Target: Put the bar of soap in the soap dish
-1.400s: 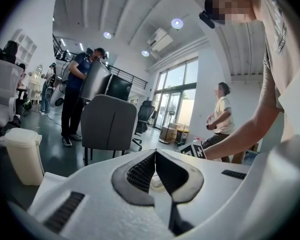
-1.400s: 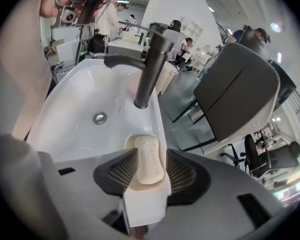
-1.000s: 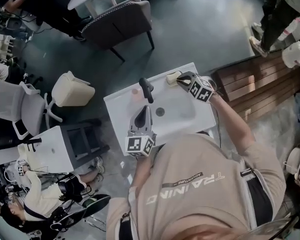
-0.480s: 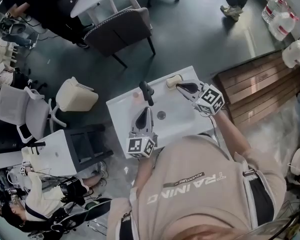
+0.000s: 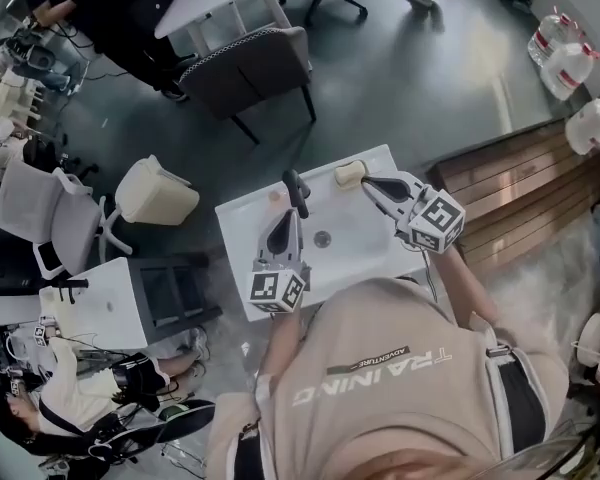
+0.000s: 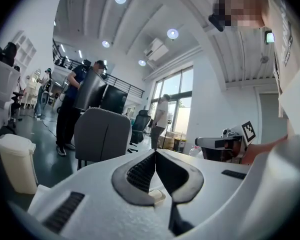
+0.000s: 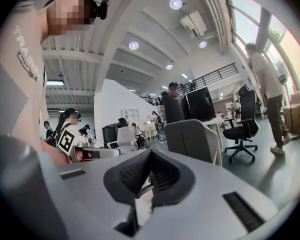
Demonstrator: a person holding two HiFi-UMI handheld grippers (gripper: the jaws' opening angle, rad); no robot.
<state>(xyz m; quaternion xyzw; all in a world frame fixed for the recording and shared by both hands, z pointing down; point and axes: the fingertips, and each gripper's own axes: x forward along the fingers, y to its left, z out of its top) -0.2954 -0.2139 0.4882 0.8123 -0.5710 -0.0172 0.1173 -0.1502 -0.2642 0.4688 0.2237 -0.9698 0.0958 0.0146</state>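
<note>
A cream bar of soap point(image 5: 349, 175) lies at the back right corner of the white sink point(image 5: 242, 220); I cannot tell the soap dish under it apart from the bar. My right gripper point(image 5: 366, 182) hovers just right of the soap, apart from it, with its jaws shut and empty; in its own view the right gripper point(image 7: 151, 151) has its pads together. My left gripper point(image 5: 289, 215) hangs over the basin near the black tap point(image 5: 296, 192), also shut on nothing. In its own view the left gripper point(image 6: 155, 153) looks out level across the room.
A drain hole point(image 5: 323, 238) sits mid-basin and a small pink spot point(image 5: 275, 196) lies left of the tap. A grey chair point(image 5: 250, 72) stands behind the sink, a cream bin point(image 5: 156, 194) at its left, wooden boards point(image 5: 520, 188) at its right. People stand around.
The right gripper has lifted off the soap, drawn back to the right and turned toward level. The soap stays at the sink's corner. The left gripper has risen slightly.
</note>
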